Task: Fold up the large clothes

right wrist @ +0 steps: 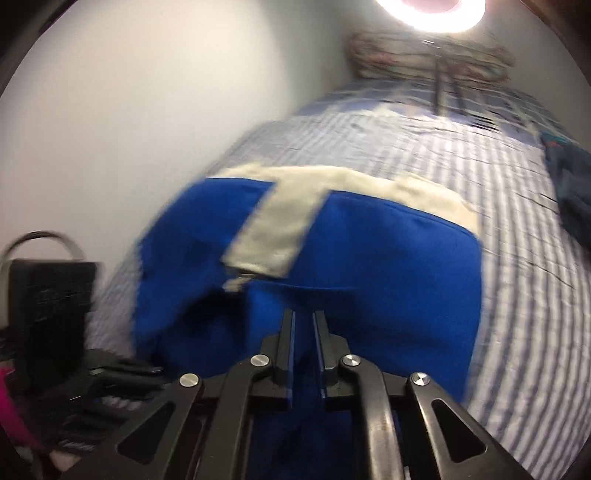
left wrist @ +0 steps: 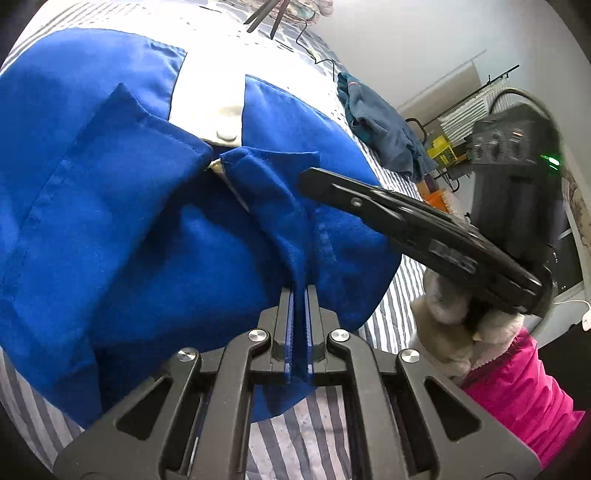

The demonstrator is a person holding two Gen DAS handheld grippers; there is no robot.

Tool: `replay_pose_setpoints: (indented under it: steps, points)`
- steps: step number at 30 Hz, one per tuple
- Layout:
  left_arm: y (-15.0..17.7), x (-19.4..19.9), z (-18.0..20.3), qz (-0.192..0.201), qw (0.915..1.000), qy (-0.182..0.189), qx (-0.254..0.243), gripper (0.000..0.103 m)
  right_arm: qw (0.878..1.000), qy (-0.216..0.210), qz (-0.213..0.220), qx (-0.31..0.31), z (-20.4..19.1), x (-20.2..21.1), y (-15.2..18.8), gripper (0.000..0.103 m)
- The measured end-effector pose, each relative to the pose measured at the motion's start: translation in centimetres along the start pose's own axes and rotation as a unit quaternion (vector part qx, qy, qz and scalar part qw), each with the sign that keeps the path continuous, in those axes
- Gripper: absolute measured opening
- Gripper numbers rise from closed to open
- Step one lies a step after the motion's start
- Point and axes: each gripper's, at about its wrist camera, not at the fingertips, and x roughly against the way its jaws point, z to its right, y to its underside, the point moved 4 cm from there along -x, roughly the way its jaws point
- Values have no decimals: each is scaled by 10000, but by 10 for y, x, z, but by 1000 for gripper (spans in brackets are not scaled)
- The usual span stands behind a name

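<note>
The left gripper (left wrist: 299,291) has its jaws pinched nearly together on a raised ridge of the blue garment (left wrist: 122,221), the cloth running between its two blue ribbed pads at the garment's near edge. The right gripper (right wrist: 303,317) stands narrow; in its own blurred view blue cloth fills the gap between its fingers, though whether the pads press on it cannot be told. In the left view that gripper reaches in from the right, tips over the garment, held by a hand in a pale fuzzy glove (left wrist: 454,314) with a pink sleeve (left wrist: 517,387).

There are two grippers, both of black hard plastic with silver rivets. One blue garment, a smooth woven jacket with stitched seams, has a white band (left wrist: 207,77) along its far edge and down the front, with a white snap (left wrist: 226,133). It lies spread on the bed (left wrist: 402,291), reaching to the near edge, partly folded with flaps overlapping. The sheet is blue-and-white striped. One crumpled dark teal garment (left wrist: 384,129) lies near the bed's right edge. A patterned pillow (right wrist: 428,55) sits at the far end, under a bright ring light (right wrist: 430,14) whose tripod legs stand on the bed.
</note>
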Motion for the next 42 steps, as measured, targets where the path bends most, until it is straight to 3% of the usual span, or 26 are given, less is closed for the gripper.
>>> replay_pose_setpoints:
  steps: [5,10,12,15,17,20,23,27,31,33,36,42]
  points:
    - [-1,-6,4,-26,10000,-15,-16,2,9983,416,-378,137,-1,-33,9,4]
    - [3,20,8,-72,9997,-42,-248,2,9994,319,-125,76,1,-13,0,9]
    - [-5,46,3,211,9995,-35,-247,3,9998,185,84,-56,5,5,-1,16]
    - [-28,84,-24,873,9951,-466,-64,3,9989,305,256,-240,16,18,-1,19]
    - [-46,105,-55,1212,9901,-589,388,3,9973,465,388,-409,24,23,-3,27]
    - [-76,121,-93,1482,9823,-856,756,3,9954,649,455,-542,33,22,-7,28]
    - [-91,104,-115,1168,9837,-1224,602,3,9953,629,324,-663,35,11,-7,28]
    - [-73,70,-147,538,9843,-1578,571,3,9952,718,-190,-641,40,-19,11,25]
    - [-75,75,-143,504,9844,-1600,521,3,9959,633,-335,-555,37,-9,6,25]
    - [-86,89,-129,730,9839,-1582,406,3,9967,517,-14,-621,39,11,-9,25]
    - [-118,104,-111,1136,9817,-1520,133,3,9935,701,488,-750,52,28,-33,27]
    - [-157,83,-130,1015,9823,-1554,236,3,9890,971,518,-989,82,8,-47,28]
